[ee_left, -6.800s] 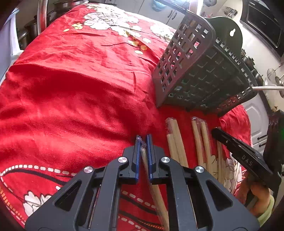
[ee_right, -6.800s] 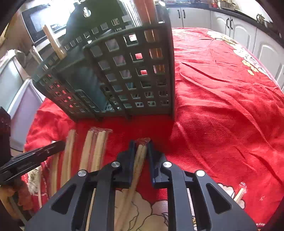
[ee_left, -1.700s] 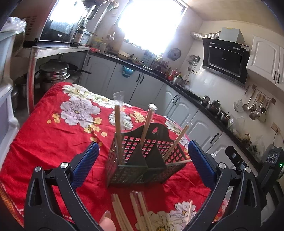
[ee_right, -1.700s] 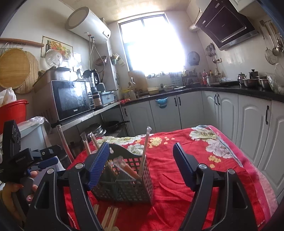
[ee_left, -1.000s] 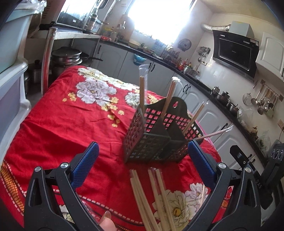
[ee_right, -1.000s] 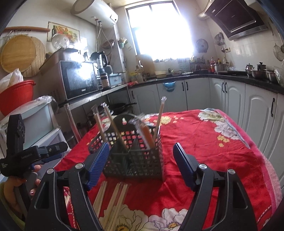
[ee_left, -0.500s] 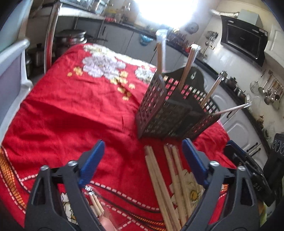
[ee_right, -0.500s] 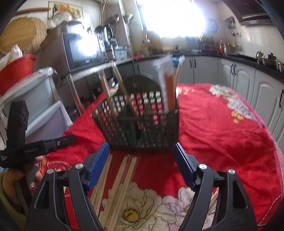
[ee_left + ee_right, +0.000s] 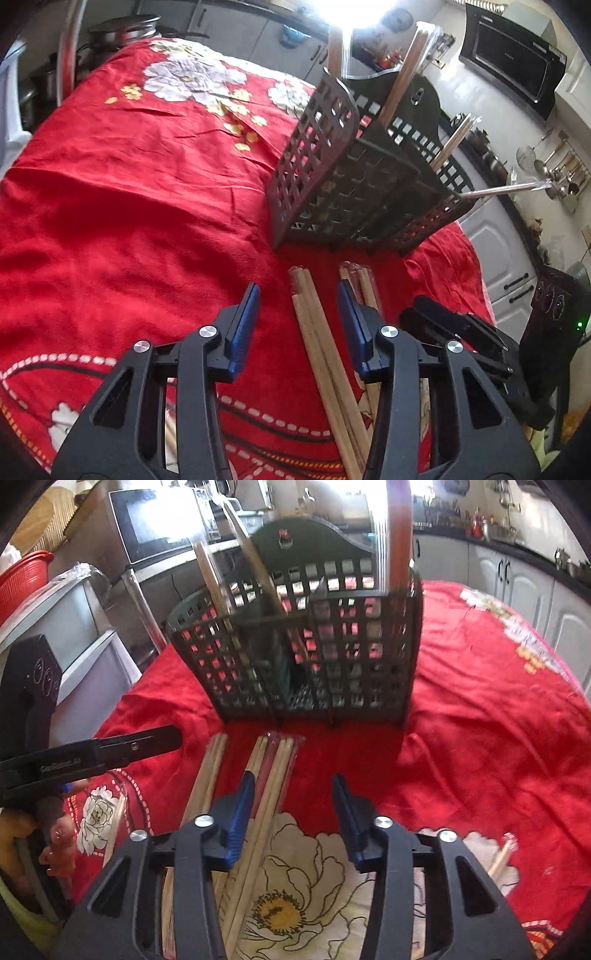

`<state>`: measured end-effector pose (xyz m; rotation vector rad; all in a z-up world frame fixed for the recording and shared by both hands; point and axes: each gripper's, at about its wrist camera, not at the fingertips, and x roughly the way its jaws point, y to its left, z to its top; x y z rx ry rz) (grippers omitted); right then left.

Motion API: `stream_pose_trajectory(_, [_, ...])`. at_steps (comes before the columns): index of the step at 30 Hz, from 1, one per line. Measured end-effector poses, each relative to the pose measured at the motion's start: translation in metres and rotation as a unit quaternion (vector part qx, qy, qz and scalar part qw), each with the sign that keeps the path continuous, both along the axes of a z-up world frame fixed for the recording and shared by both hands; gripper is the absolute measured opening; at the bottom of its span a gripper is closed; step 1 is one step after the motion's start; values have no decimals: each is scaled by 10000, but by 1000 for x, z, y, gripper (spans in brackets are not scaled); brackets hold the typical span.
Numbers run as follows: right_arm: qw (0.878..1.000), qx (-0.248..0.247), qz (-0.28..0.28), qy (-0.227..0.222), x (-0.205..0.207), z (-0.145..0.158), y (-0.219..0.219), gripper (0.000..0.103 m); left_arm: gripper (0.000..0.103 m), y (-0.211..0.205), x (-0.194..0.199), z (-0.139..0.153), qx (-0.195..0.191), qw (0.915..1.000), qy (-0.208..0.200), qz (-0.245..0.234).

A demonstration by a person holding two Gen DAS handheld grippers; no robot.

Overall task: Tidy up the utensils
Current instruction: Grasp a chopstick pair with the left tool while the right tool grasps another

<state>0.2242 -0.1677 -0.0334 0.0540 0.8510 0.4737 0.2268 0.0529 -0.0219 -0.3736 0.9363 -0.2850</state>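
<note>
Wooden chopstick pairs point(image 9: 317, 332) are lying at lower centre, between the left gripper point(image 9: 297, 317) jaws, which are closing but untouching. The right gripper point(image 9: 295, 805), also narrowing, is straddling bare cloth point(image 9: 480, 738); its left pad is overlapping the wrapped chopsticks point(image 9: 275, 771), risking a miss.

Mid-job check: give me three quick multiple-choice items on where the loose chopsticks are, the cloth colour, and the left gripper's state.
1. Where do the loose chopsticks lie?
A. On the cloth in front of the basket
B. Behind the basket
C. On the counter

2. What is the main colour of the tablecloth?
A. Blue
B. Red
C. Green

3. What state is the left gripper in?
A. Clamped on the basket
B. Shut and empty
C. Open, a chopstick pair between its fingers

Answers: A, they lie on the cloth in front of it; B, red with flowers; C, gaps either side; jaws have just been closing.
</note>
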Motion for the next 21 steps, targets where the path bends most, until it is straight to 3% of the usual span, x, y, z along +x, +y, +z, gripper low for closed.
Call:
stream_pose_trajectory(2, [9999,3,35,96,3,-5,2,34,30,-5,6,-2,19,10000,47,-69])
stream_pose_trajectory(21, [9989,-39,10,458,37,-21,17,22,28,-26,35,-22,346,9990,209,-200])
